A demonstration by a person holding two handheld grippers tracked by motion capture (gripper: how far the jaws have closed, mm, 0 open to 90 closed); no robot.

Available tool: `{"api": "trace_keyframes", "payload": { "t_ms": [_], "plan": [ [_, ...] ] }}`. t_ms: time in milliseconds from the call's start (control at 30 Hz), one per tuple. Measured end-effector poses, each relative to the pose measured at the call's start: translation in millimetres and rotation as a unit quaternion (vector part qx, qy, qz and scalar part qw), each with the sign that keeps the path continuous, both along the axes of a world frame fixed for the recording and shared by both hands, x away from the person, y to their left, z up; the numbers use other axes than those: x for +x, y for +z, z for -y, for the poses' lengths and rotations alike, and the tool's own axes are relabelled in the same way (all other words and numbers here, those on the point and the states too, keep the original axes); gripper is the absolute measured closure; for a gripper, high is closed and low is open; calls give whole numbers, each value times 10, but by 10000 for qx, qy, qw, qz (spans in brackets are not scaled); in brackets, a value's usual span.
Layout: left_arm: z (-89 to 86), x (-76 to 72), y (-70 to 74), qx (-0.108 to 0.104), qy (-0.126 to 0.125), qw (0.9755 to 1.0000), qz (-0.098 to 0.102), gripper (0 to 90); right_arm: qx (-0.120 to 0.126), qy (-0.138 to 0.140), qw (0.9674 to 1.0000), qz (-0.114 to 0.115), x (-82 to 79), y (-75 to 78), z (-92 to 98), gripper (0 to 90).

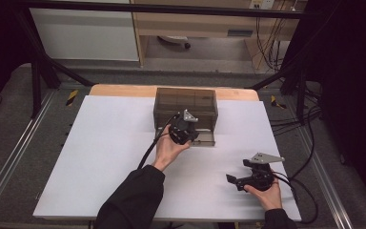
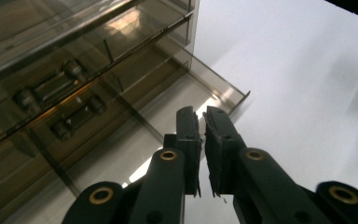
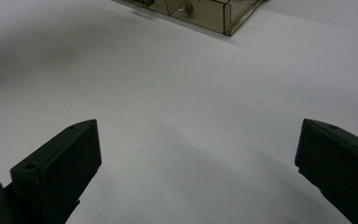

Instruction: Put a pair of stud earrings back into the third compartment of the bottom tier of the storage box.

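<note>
Drawer box point(image 1: 186, 102): rigid smoked plastic, judged light, slippery; best gripped at the open drawer point(image 2: 200, 93) lip.
Left gripper point(image 2: 201, 122): jaws nearly closed, empty, held over drawer.
Right gripper point(image 3: 196, 163): jaws wide, empty, well apart from box.

A smoky clear plastic box point(image 1: 186, 102) stands upright with its bottom drawer point(image 2: 135, 135) pulled out, directly ahead of the nearly closed left fingers point(image 2: 189, 135), far beyond the spread right fingers point(image 3: 70, 158).
</note>
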State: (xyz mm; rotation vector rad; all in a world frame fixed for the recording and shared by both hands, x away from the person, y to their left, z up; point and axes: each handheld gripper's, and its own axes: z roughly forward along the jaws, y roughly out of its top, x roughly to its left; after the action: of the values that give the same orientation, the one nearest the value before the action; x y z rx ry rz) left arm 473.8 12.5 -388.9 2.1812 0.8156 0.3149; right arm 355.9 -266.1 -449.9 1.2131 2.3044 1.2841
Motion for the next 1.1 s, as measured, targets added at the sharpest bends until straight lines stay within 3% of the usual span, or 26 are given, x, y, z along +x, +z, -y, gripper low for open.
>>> {"api": "trace_keyframes", "payload": {
  "t_ms": [400,933,1100],
  "plan": [
    [173,111,-160,138,-15,9999,84,839,14,4,10000,-3,0,-2,0,8],
    [229,248,-365,242,110,9996,25,837,11,13,10000,7,0,-2,3,8],
    [215,259,-371,216,120,9997,-11,813,17,28,10000,40,3,-3,6,8]
  ]
}}
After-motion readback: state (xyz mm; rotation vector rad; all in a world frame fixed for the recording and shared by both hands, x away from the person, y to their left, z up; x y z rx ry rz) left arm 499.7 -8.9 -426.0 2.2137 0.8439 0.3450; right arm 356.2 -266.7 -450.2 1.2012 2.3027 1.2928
